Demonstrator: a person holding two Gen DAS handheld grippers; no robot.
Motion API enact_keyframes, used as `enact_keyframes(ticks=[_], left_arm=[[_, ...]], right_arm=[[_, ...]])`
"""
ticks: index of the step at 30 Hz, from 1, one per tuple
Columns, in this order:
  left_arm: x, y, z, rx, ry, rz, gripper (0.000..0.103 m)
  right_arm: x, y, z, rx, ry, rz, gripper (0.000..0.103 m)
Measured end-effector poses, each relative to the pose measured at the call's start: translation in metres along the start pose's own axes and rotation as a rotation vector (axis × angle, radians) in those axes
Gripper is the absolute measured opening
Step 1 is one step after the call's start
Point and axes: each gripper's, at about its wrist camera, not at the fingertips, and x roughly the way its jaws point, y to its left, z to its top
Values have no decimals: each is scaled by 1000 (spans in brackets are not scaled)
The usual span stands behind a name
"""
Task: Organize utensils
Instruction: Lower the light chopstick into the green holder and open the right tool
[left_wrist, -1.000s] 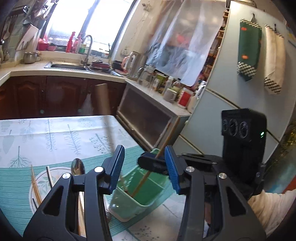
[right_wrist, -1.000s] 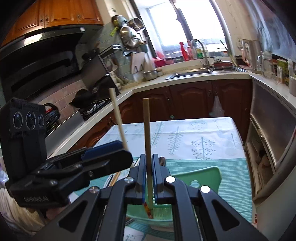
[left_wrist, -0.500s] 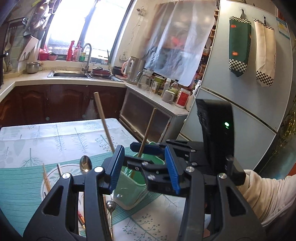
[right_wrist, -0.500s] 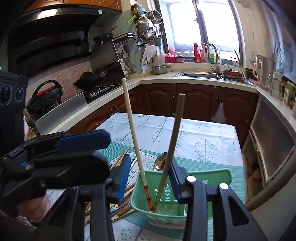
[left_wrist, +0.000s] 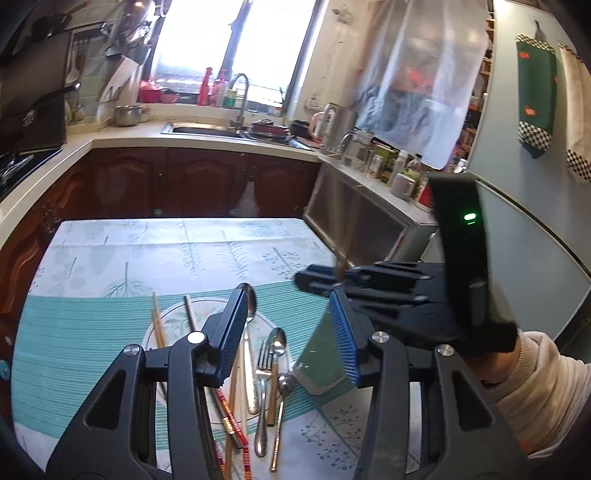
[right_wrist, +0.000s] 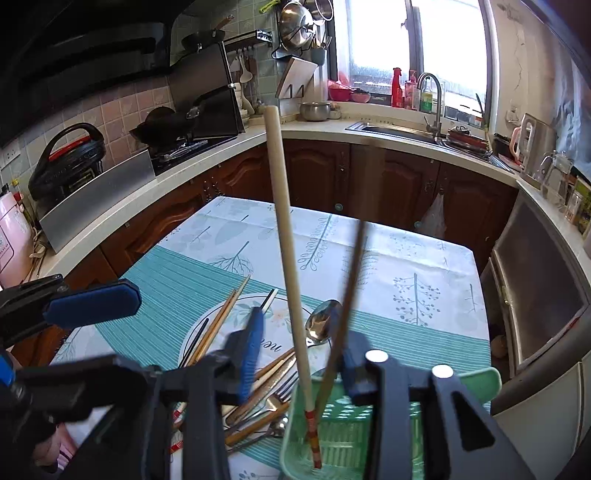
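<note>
Kitchen table (right_wrist: 406, 258), chopsticks (right_wrist: 284, 229) between right tool (right_wrist: 295, 354)

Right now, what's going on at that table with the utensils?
A person with a gripper in each hand is sorting cutlery from a plate into a green basket. Two chopsticks already stand leaning in the basket. The right gripper sits above it, jaws closing, with the chopsticks standing between them but not pinched. The left gripper hovers open and empty over the plate, where spoons, a fork and more chopsticks still lie.
</note>
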Motion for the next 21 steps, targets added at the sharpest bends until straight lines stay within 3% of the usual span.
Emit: enact_keyframes(ticks=[8,12,14,16,21], left_arm=[[0,33,-14,-68,12,32,43],[3,37,-17,-74,25,36,43],[5,40,-19,-73,29,41,43],[7,40,-20,-75,35,52,43],[14,46,-23,-89,67,110,45]], right_arm=[[-32,-11,5,28,-47,9,11],[-29,-6,9,4,12,-19,11],[-27,-2,10,-2,30,-35,19],[-27,1,12,1,24,-44,39],[-34,9,17,12,-10,-41,43]])
